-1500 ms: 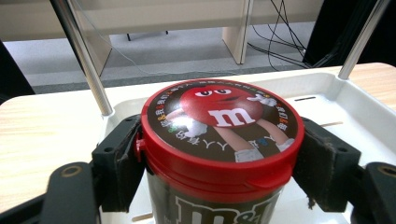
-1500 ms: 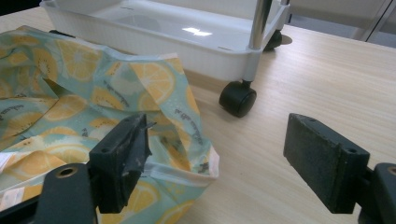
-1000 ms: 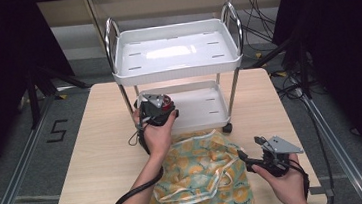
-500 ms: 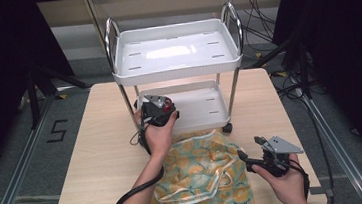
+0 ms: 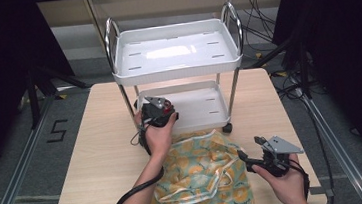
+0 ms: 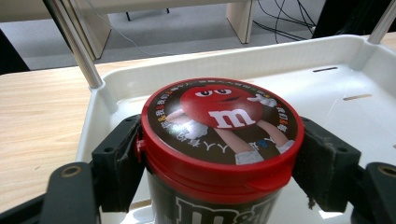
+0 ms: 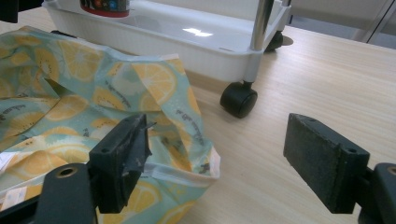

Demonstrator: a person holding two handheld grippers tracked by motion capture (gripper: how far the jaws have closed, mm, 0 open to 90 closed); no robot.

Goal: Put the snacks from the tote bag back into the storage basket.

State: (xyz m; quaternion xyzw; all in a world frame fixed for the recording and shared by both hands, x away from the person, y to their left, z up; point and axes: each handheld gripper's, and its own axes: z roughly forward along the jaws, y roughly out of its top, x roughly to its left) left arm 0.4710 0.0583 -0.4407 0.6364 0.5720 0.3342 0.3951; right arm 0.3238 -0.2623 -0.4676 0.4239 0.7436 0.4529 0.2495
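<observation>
A: Where is the candy jar (image 6: 219, 154)?

B: The left gripper (image 5: 157, 112) squeezes it over the cart's bottom tray (image 5: 205, 110), arm stretched forward.

A: And the right gripper (image 7: 219, 158)?

B: Wide open, low beside the lemon bag (image 5: 201, 173).

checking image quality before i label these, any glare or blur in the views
High view: glare on the cart's top tray, surroundings dark, detail soft. Left gripper view: the candy jar in the left claw is sharp, with a small bright patch on the lower tray. Right gripper view: a glare spot on the lower tray; the lemon-print bag is sharp, the right claw slightly soft.
</observation>
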